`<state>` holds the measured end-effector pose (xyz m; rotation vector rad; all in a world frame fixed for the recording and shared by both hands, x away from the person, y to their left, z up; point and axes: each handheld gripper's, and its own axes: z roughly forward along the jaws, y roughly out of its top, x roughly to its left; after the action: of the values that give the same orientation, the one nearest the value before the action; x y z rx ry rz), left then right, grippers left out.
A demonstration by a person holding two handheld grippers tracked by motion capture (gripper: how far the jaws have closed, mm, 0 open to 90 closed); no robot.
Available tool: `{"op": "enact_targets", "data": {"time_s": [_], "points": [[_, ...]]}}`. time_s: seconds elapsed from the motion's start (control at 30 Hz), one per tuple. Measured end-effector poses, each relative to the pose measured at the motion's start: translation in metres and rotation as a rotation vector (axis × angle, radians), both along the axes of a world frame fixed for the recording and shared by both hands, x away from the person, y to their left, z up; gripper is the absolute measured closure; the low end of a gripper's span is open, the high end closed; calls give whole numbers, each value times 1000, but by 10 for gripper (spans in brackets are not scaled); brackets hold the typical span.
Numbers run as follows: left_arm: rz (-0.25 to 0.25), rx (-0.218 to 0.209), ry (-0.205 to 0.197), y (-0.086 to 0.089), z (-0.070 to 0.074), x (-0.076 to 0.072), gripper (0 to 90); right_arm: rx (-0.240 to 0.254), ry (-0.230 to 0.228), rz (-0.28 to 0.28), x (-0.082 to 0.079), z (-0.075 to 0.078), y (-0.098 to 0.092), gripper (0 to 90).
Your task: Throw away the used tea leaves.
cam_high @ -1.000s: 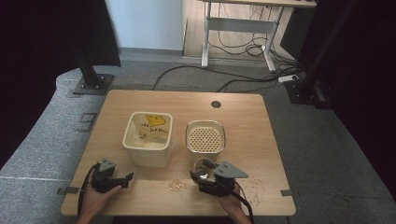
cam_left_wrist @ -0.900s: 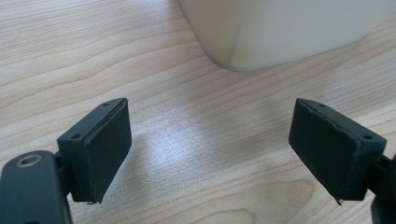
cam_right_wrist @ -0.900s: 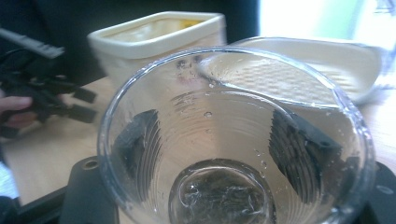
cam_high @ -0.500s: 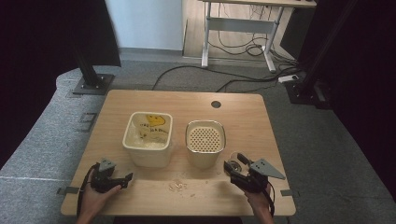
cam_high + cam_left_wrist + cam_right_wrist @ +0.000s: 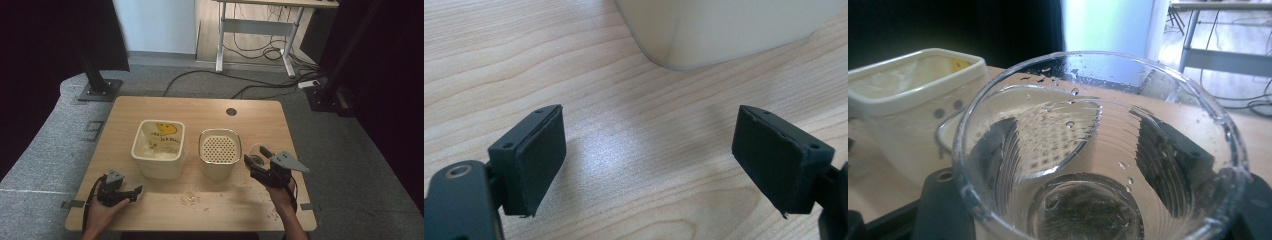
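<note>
The right hand-held gripper (image 5: 257, 159) grips a clear plastic cup (image 5: 258, 152) just right of the perforated container (image 5: 219, 149), mouth tipped toward it, while the left hand-held gripper (image 5: 131, 192) rests open on the bench (image 5: 200, 107).

Both hand-held grippers, left gripper (image 5: 136, 190) and right gripper (image 5: 253, 159), are black with flat rectangular screwed-on pads (image 5: 540, 161), trailing black cables, and grey three-cornered top plates

Clear ribbed cup (image 5: 1098, 165), cream tub (image 5: 158, 148) with yellow print
</note>
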<state>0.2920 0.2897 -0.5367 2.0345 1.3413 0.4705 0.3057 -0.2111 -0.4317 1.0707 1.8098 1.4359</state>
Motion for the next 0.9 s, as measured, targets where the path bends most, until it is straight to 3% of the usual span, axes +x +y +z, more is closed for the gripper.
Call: {"op": "enact_targets", "data": {"time_s": [0.3,0.37,0.4,0.47,0.53,0.57,0.67,0.7,0.73,0.87,0.9], "points": [[-2,-2,9,0,-1,0,144,-75,-22,-10,32,24,11,332],[1,2,10,0,-2,0,144,-139,-24,-12,43,30,21,331],[1,2,10,0,-2,0,145,-139,-24,-12,43,30,21,331],[3,4,8,0,-2,0,146,-210,-41,-6,51,37,34,331],[0,6,5,0,-2,-1,146,-232,-50,-5,54,39,38,331],[-1,5,4,0,-2,-1,146,-285,-67,-4,57,43,44,331],[0,6,4,0,-2,-1,146,-362,-95,4,60,48,55,325],[-1,7,6,0,-2,0,146,-362,-95,4,60,48,55,325],[0,7,7,1,-2,0,146,-420,-110,12,62,51,61,321],[-2,9,9,1,-2,0,147,-473,-116,14,65,53,70,319],[-2,8,7,1,-2,-1,147,-514,-128,14,67,54,75,315]]}}
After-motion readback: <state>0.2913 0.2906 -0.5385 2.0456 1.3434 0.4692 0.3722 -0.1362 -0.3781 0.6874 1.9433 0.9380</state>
